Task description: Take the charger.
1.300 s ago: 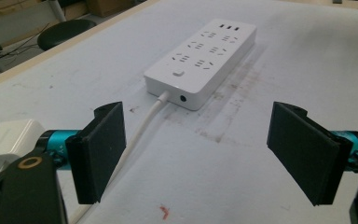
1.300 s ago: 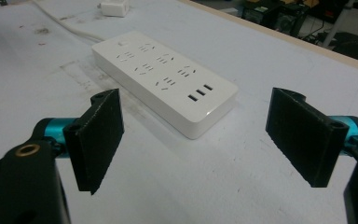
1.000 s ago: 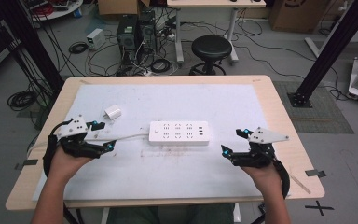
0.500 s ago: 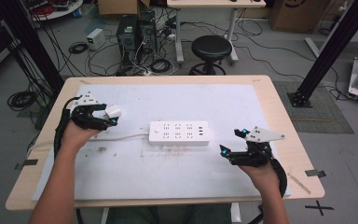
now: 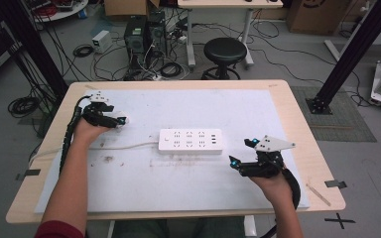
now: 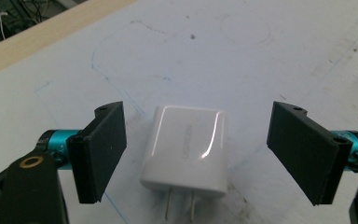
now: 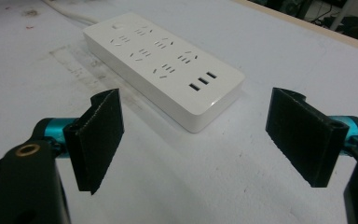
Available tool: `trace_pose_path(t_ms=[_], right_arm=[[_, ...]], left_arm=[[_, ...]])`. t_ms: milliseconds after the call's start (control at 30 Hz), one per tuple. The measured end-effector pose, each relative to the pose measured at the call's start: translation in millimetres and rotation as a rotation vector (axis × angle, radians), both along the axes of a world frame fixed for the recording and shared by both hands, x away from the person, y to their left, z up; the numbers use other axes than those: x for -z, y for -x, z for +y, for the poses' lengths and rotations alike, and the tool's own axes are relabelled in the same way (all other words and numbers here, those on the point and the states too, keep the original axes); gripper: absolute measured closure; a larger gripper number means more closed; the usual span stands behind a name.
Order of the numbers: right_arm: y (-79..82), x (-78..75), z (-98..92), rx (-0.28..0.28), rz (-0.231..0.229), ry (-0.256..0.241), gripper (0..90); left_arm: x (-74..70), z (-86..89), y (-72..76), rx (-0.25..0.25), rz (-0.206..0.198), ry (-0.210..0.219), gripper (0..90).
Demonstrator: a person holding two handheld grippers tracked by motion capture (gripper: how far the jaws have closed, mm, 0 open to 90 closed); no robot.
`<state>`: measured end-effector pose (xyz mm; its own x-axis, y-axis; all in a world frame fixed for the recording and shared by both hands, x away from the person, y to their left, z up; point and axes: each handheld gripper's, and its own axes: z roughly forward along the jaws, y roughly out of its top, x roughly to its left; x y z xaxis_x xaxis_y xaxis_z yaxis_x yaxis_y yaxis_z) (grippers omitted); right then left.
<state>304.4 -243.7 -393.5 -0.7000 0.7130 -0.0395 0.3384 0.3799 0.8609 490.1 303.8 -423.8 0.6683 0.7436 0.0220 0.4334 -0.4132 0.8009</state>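
Observation:
A white power strip lies at the middle of the white mat, its cord running off to the left; in the right gripper view the strip sits just ahead of the jaws. A small white plug adapter lies flat on the mat with its two prongs pointing toward the camera. My left gripper is open, its jaws standing on either side of the adapter without touching it. In the high view my left gripper is at the mat's far left. Open and holding nothing, my right gripper rests right of the strip.
The white mat covers most of the wooden table. Beyond the table's far edge stand a black stool, computer boxes and tangled cables on the floor. A black frame post rises at the right.
My left gripper has moved away from me and a little right, from the near left of the mat up to the adapter, and now straddles it. The right gripper has barely moved.

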Motion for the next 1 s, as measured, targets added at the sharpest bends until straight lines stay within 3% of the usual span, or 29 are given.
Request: trace_pose_path(t_ms=[133,400,633,800,933,1000], right_arm=[[-0.3,1.9,0.6,0.004,0.008,-0.003,19.5],[-4.2,0.3,5.0,-0.006,0.004,0.003,19.5],[-2.2,0.0,4.4,0.000,0.006,0.003,19.5],[-0.1,-0.2,2.2,0.010,0.007,0.002,19.5],[1.2,-1.0,1.3,0.007,0.003,0.003,19.5],[1.6,-1.4,0.3,0.009,0.007,0.000,19.5]], left_arm=[[12.2,0.2,-4.8,0.001,0.034,-0.027,19.7],[21.7,-1.9,-9.0,0.014,0.039,-0.038,22.7],[23.3,0.3,-9.5,0.019,0.047,-0.068,33.2],[24.3,-0.3,-9.3,0.033,0.055,-0.064,39.3],[23.8,-0.8,-8.4,0.031,0.059,-0.060,42.2],[21.7,-1.0,-7.7,0.029,0.057,-0.077,42.4]])
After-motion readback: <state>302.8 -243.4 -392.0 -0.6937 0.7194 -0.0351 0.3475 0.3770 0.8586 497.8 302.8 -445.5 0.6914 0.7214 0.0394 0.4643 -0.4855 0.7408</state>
